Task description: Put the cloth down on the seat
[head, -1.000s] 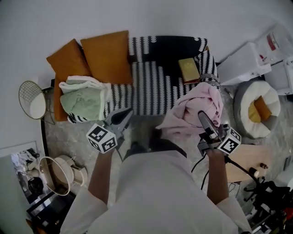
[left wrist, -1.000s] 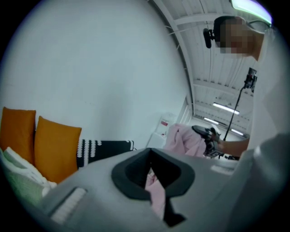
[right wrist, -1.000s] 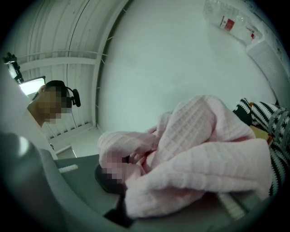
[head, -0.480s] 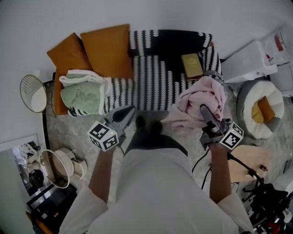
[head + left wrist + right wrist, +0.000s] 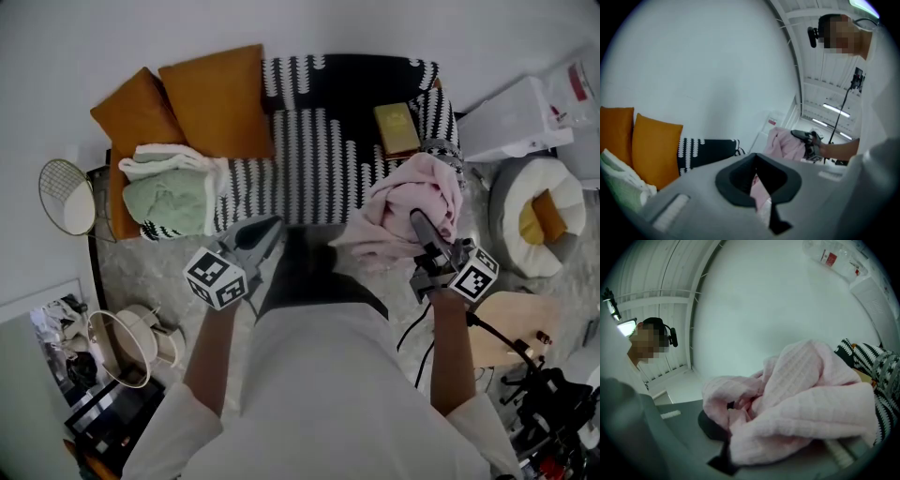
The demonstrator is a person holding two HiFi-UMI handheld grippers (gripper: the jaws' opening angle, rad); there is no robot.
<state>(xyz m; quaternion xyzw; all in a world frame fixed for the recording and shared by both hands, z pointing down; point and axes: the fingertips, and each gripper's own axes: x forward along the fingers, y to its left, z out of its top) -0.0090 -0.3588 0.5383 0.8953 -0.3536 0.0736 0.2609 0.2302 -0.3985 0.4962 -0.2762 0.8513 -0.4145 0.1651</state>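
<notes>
A bunched pink cloth (image 5: 412,199) hangs over the right end of the sofa seat (image 5: 319,169), which is covered by a black-and-white striped throw. My right gripper (image 5: 416,218) is shut on the cloth. In the right gripper view the pink cloth (image 5: 801,399) drapes over the jaws and hides the fingertips. My left gripper (image 5: 271,229) hovers in front of the seat's middle, jaws together and holding nothing. The left gripper view looks past its own closed jaws (image 5: 760,188) at the pink cloth (image 5: 785,143) further off.
Two orange cushions (image 5: 211,98) lean at the sofa's back left. A green and white folded blanket (image 5: 169,199) lies on the left seat and a yellow book (image 5: 397,128) at the back right. A round pet bed (image 5: 539,220) and a wooden stool (image 5: 511,328) stand to the right.
Both grippers have sunk a little and moved slightly towards the sofa. The pink cloth has stayed in the right gripper's grip.
</notes>
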